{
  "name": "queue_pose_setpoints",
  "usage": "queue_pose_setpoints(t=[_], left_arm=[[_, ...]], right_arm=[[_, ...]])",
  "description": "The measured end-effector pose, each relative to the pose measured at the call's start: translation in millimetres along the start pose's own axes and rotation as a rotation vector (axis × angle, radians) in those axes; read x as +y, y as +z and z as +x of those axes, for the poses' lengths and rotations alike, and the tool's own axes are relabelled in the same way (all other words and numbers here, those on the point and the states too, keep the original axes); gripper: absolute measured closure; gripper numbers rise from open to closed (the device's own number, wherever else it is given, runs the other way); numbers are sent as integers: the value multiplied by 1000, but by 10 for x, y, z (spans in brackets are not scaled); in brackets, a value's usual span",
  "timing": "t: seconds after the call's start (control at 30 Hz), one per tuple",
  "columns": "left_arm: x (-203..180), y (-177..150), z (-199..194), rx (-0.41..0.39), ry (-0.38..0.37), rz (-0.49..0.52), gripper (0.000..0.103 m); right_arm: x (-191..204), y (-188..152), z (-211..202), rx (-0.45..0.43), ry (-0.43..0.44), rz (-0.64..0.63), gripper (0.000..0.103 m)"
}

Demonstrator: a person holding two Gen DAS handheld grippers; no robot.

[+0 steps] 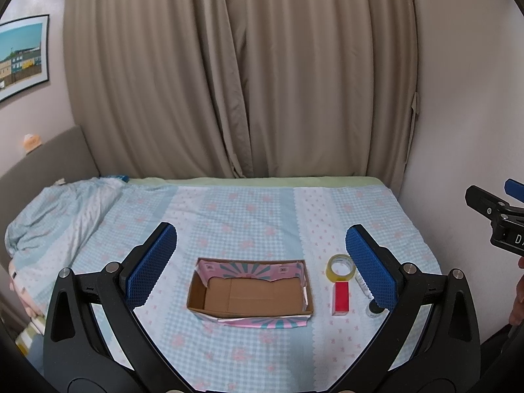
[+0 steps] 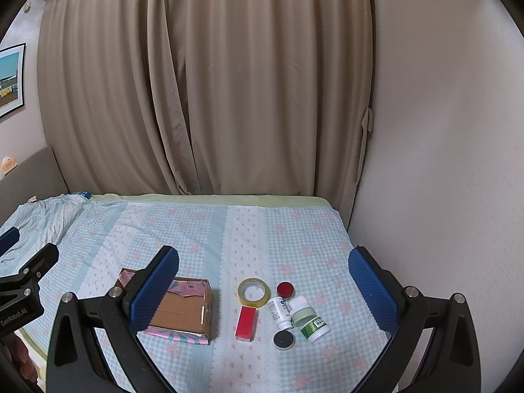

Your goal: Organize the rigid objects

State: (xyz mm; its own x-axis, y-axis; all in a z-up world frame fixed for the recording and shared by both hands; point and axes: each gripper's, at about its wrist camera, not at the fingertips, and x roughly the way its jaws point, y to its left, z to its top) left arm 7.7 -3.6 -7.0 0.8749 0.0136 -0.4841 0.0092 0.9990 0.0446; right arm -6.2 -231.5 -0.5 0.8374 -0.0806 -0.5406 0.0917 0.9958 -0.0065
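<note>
An open, empty cardboard box [image 1: 250, 294] [image 2: 183, 311] sits on the bed. To its right lie a roll of clear tape [image 1: 340, 266] [image 2: 253, 291], a red box [image 1: 341, 298] [image 2: 246, 323], a white bottle [image 2: 279, 309], a green-and-white jar [image 2: 303, 311], a green-labelled bottle [image 2: 316, 327], a red-lidded tin [image 2: 285, 290] and a black-lidded tin [image 2: 283, 340] [image 1: 373, 309]. My left gripper [image 1: 262, 265] is open above the box, holding nothing. My right gripper [image 2: 263, 281] is open above the small items, holding nothing.
The bed has a blue checked sheet [image 1: 249, 209] with a bunched quilt [image 1: 59, 216] at the left. Beige curtains [image 1: 235, 72] hang behind and a white wall [image 2: 442, 131] bounds the right side. The right gripper shows in the left wrist view's right edge [image 1: 497, 216].
</note>
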Motion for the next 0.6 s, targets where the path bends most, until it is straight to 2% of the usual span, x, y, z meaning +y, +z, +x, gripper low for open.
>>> queue_pose_setpoints(t=[0.6], left_arm=[[17, -33, -49, -3, -19, -13, 1]], right_arm=[[12, -5, 11, -1, 1, -1, 0]])
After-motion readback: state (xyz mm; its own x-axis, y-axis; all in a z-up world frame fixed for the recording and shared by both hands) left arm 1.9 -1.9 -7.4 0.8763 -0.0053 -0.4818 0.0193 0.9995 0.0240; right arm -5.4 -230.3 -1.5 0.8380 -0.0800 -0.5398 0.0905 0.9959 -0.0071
